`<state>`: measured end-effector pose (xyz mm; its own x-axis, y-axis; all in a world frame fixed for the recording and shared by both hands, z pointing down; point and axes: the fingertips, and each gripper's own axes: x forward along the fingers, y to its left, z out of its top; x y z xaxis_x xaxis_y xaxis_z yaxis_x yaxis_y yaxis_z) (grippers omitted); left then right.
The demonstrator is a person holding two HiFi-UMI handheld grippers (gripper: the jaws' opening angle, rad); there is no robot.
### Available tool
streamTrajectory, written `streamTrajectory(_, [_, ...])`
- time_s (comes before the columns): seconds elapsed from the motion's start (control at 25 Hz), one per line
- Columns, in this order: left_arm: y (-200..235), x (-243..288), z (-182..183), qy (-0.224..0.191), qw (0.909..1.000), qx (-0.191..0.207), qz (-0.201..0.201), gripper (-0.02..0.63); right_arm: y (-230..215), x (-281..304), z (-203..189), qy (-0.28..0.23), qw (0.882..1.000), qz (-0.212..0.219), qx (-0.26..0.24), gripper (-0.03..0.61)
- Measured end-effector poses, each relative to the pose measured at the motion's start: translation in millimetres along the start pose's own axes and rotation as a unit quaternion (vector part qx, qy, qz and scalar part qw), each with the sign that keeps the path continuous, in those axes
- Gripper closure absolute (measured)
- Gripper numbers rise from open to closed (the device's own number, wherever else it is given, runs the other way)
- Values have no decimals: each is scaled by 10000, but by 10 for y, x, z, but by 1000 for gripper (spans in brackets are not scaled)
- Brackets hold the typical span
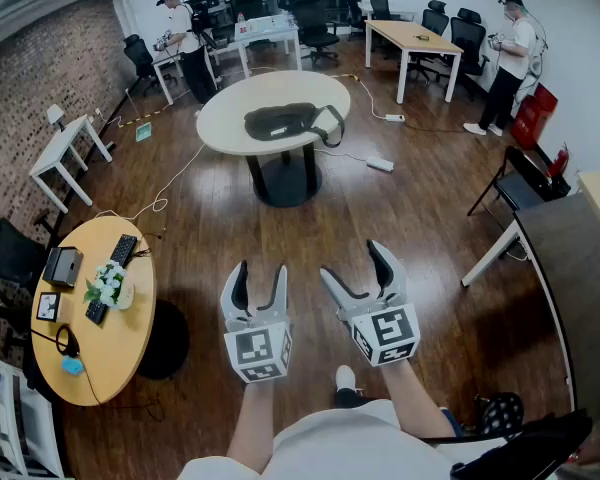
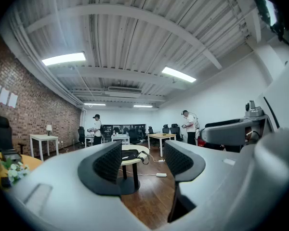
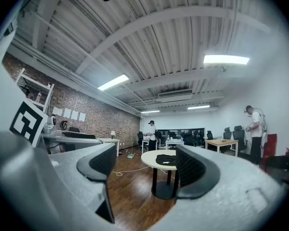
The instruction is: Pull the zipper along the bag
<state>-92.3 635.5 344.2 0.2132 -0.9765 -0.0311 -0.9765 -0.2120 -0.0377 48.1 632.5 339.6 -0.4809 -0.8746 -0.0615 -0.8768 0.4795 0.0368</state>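
While the left claw (image 1: 261,274) and right claw (image 1: 352,263) stand spread and empty, the bag (image 1: 280,122) lies well ahead of both on a round table (image 1: 220,133); its zipper pull is too small to see, so a hasty approach could pinch fabric or the strap (image 1: 332,126) instead.

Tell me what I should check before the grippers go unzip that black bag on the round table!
1. Left gripper open with nothing in it: ok.
2. Right gripper open with nothing in it: ok.
3. Black bag lying on the round table: ok.
4. Bag close enough to grab: not ok, it is far across the floor.
5. Zipper pull spotted: cannot tell, too small from here.
6. Walkway safe: not ok, a white cable trails beside the table.
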Motion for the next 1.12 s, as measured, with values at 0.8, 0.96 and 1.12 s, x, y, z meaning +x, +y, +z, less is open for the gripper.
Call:
streamTrajectory(0.8, [395,2684,-540,374,9991,-117,152,324,-1347,2320,-751,552,9971,484,207,225])
streamTrajectory(0.96, [744,3503,-645,550,9978,367,-13,333,-1503,3158,-740,629,9962,566,228,236])
streamTrajectory(1.12, [1134,4268,-526,403,9991,104,-42,333,-1592,4016,-611,534,9955,778,40,244])
